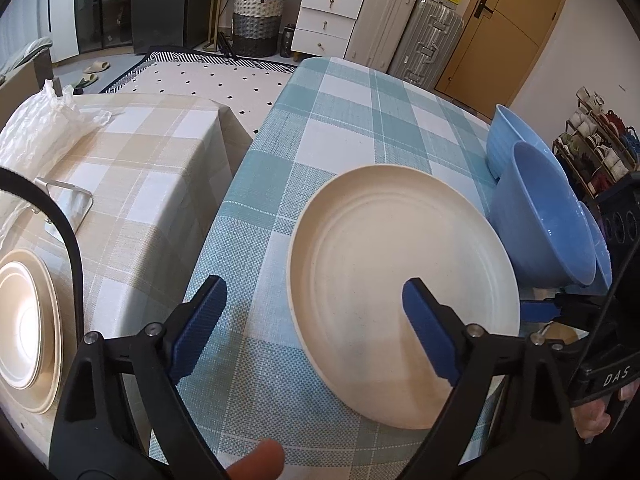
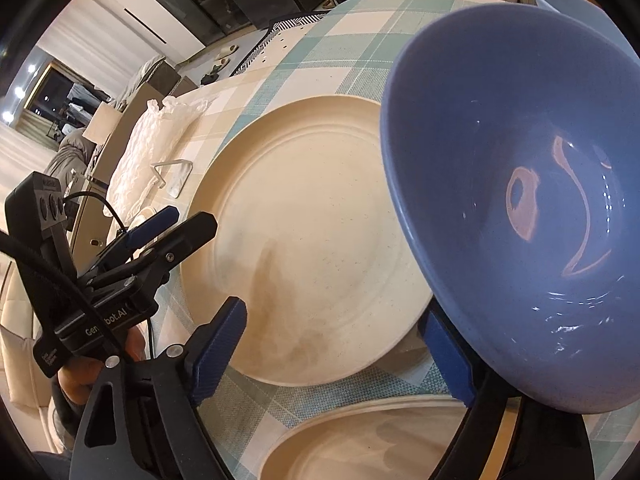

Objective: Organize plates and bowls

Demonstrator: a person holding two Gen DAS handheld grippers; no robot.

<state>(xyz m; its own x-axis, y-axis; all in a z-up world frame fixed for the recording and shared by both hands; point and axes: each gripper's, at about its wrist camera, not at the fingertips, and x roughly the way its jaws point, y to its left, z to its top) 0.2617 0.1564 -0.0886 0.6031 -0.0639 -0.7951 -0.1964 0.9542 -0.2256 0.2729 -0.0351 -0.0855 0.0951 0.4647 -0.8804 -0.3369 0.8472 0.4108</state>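
A cream plate (image 1: 400, 280) lies on the blue checked tablecloth; it also shows in the right wrist view (image 2: 320, 240). My left gripper (image 1: 312, 320) is open, its right finger over the plate, its left finger over the cloth. A dark blue bowl (image 1: 548, 224) stands tilted at the plate's right edge, filling the right wrist view (image 2: 520, 200). My right gripper (image 2: 340, 344) is open, its right finger hidden partly under the bowl; I cannot tell if it touches. A lighter blue bowl (image 1: 508, 136) sits behind. Another cream plate (image 2: 380, 440) lies below the right gripper.
A beige checked table (image 1: 140, 184) stands to the left with stacked cream dishes (image 1: 24, 320), a metal stand (image 1: 68, 200) and crumpled plastic wrap (image 1: 36, 128). Suitcases (image 1: 404, 32), drawers and a basket stand beyond the table.
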